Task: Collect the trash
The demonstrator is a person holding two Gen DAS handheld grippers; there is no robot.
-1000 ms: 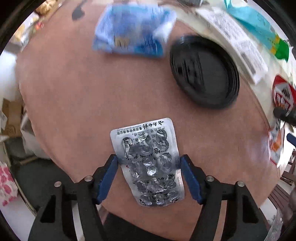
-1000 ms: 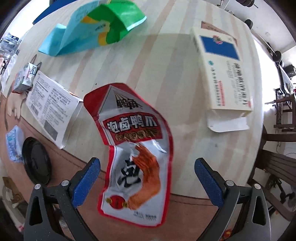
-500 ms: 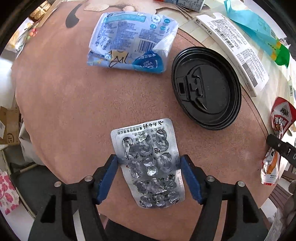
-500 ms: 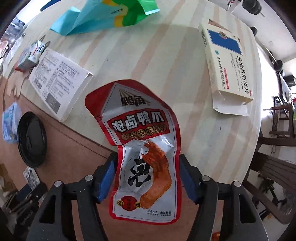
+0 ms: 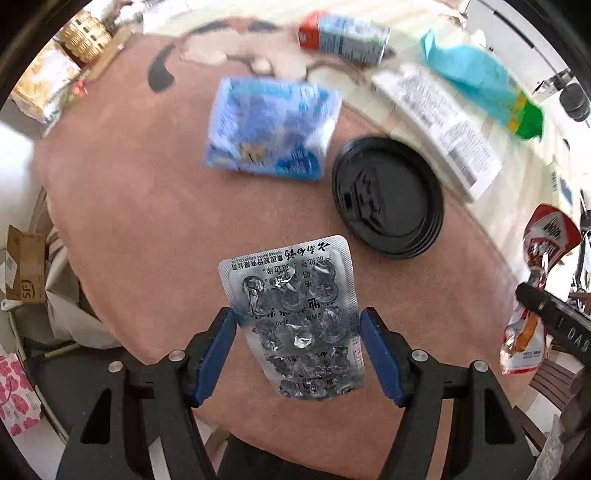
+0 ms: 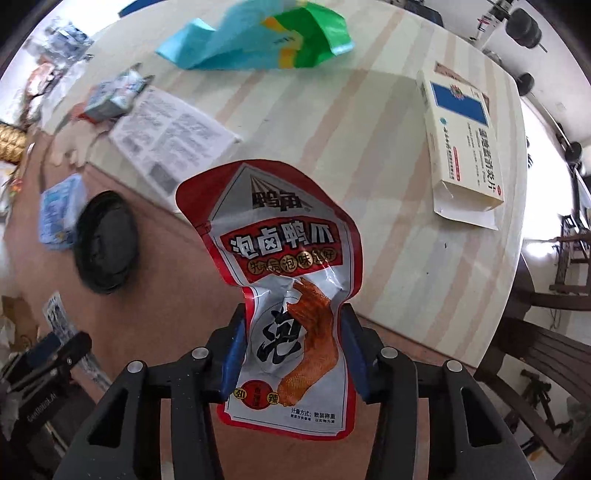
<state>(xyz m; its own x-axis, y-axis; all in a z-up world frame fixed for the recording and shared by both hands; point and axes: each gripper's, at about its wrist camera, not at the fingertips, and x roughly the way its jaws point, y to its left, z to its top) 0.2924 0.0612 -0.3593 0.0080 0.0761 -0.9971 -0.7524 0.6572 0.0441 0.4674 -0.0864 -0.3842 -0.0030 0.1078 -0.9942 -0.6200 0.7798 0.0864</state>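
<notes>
My left gripper is shut on a silver empty pill blister pack and holds it above the brown tabletop. My right gripper is shut on a red and white snack pouch, crumpling it at the waist and holding it above the table. The pouch also shows at the right edge of the left wrist view. On the table lie a black cup lid, a blue wrapper, a white leaflet box and a teal and green bag.
A cream medicine box lies on the striped cloth at the far right. A small drink carton lies at the back. A woven basket stands at the back left. Chairs stand beside the table.
My right gripper has closed on the snack pouch and lifted it off the table. My left gripper has risen with the blister pack, so the table looks further away.
</notes>
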